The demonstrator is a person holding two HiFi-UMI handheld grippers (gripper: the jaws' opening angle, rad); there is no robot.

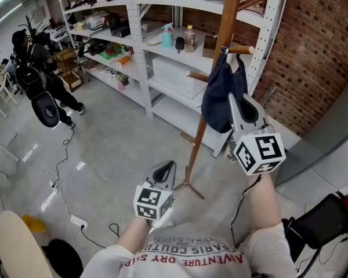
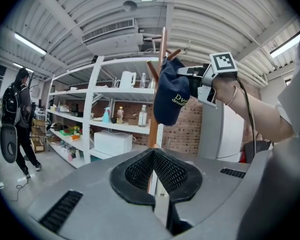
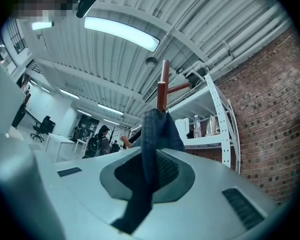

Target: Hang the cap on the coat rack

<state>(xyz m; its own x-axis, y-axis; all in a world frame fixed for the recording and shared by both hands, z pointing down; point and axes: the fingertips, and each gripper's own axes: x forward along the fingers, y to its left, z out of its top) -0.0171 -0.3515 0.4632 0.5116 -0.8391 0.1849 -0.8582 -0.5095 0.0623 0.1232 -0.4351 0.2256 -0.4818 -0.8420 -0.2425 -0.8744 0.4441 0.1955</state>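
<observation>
Where the hall opens at far left: a person in dark clothes with a black backpack (image 1: 39, 68) stands on the pale grey floor (image 1: 104, 149), well apart from the work.
Shelving: tall white metal shelving (image 1: 135, 45) runs along the back. A turquoise spray bottle (image 1: 167, 37) and a yellow-capped bottle (image 1: 189, 39) stand near each other on one tier, and a white box (image 1: 173, 75) sits on the tier below.
Left gripper: the grey left gripper with its marker cube (image 1: 165, 169) is held low, close to the wearer's body and well below the cap. Its black ribbed pads are pressed together at the tips with nothing between them.
Coat rack: a tall brown wooden coat rack (image 1: 211, 80) with short angled pegs stands on the floor in front of the right end of the shelving, its feet splayed near the left gripper in the head view.
Cap: a navy blue cloth cap (image 1: 216, 100) hangs against the pole with its top edge at a white-tipped peg (image 1: 242, 50). Whether the fabric sits over the peg cannot be told. Pale lettering shows on its front in the left gripper view.
Right gripper: the grey right gripper (image 1: 241, 106) is raised to the cap. Its jaws pinch a fold of the dark fabric, which runs from between the pads up towards the peg.
Brick wall: a red brick wall (image 1: 313, 45) fills the right side behind the rack.
</observation>
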